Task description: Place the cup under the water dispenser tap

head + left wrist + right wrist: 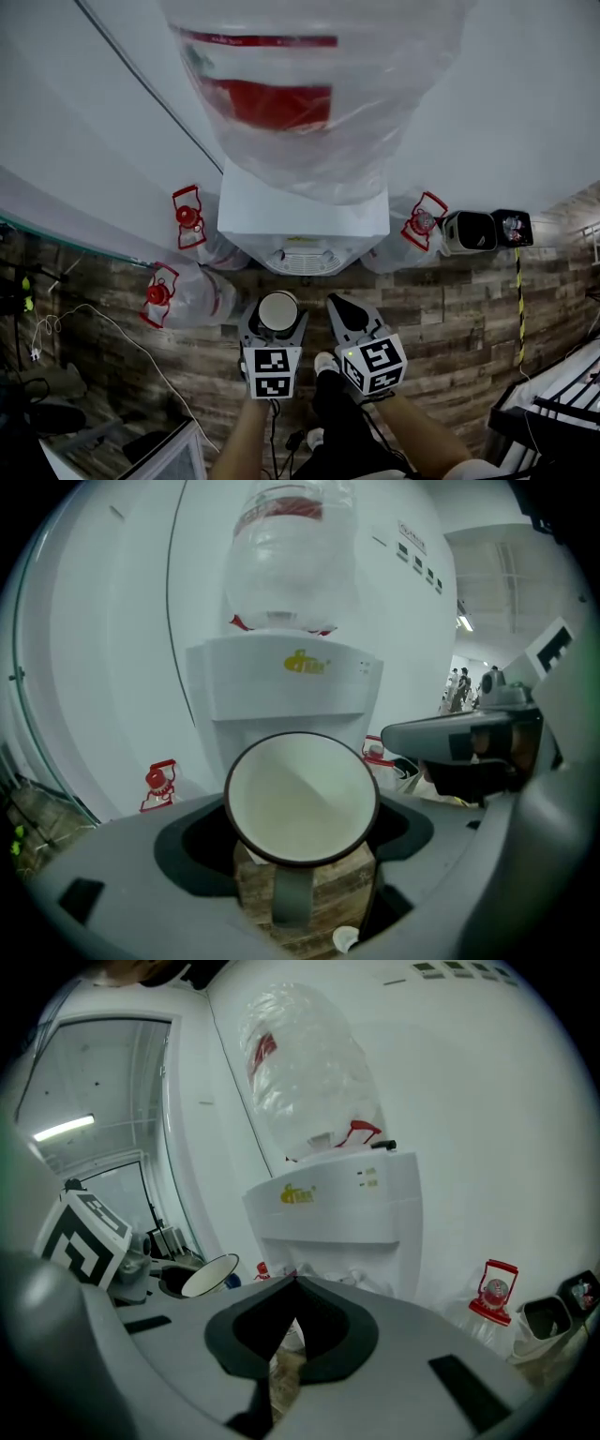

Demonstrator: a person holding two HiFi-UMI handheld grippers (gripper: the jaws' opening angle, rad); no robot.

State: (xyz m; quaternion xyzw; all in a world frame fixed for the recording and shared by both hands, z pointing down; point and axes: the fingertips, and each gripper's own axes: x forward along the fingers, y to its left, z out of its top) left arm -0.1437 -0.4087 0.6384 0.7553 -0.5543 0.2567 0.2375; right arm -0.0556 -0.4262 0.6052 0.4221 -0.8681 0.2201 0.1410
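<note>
White cup [300, 799] with dark rim clamped between left gripper [275, 323] jaws, at 6 o'clock of the water dispenser [302, 225] (above wood-plank floor [450, 309]), right gripper [342, 314] pinched together, empty, at cup's 3 o'clock.

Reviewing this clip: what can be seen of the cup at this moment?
The cup is round, with a white inside, a thin dark rim and a grey handle pointing back toward the left gripper's camera. It looks empty. The claw of the left gripper is shut on its sides, holding it above the wood-look floor, in front of the white water dispenser and not yet under its tap. Nothing else touches it.
</note>
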